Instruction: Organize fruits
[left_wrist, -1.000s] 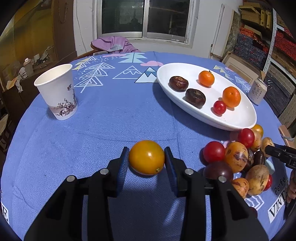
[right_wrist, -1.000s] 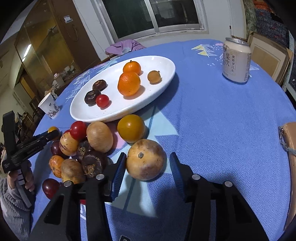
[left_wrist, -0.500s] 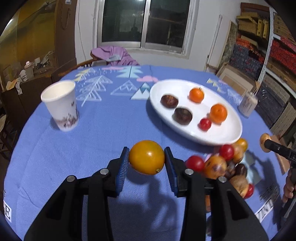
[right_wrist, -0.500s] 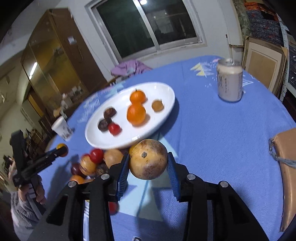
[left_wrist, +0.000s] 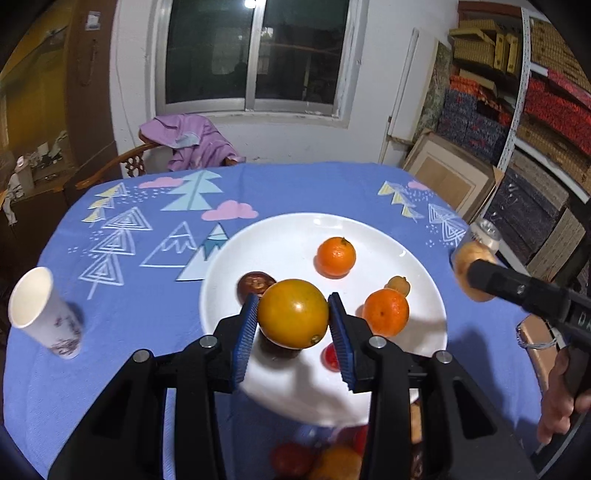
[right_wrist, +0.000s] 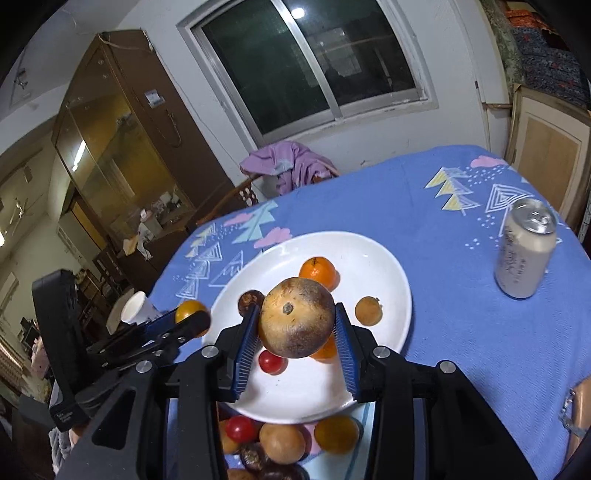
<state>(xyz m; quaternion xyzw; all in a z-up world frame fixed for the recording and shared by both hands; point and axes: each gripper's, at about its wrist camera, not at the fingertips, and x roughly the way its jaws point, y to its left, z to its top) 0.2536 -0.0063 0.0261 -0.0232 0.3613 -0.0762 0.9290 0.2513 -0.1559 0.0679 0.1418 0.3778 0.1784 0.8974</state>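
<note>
The left gripper (left_wrist: 292, 325) is clenched on a yellow tomato (left_wrist: 293, 314), its blue pads (left_wrist: 246, 332) pressing both sides, and holds it in the air over the near part of the white plate (left_wrist: 280, 240); the right gripper (right_wrist: 295, 334) grips a brown fruit (right_wrist: 296, 318) the same way, clear of the table and above the plate's near half (right_wrist: 384, 266); in the left view the right gripper's black finger (left_wrist: 517, 290) and its fruit show at the right edge, beside the plate rim, with the person's hand (left_wrist: 557, 398) below it; in the right view the left gripper (right_wrist: 184, 321) and its tomato sit just left of the plate; on the plate lie two oranges (left_wrist: 336, 256), one near the far side and one (left_wrist: 386, 312) nearer, a small tan fruit (left_wrist: 398, 285) between them, a dark brown fruit (left_wrist: 255, 284) partly behind the tomato, and a red cherry tomato (right_wrist: 272, 362); a heap of loose fruit (right_wrist: 284, 441), red, tan and dark, lies on the blue cloth (left_wrist: 147, 295) just this side of the plate; a paper cup (left_wrist: 40, 312) stands well to the left, apart from the plate; a can (right_wrist: 526, 249) stands to the right; a purple garment (left_wrist: 188, 142) is draped on a chair beyond the table.
</note>
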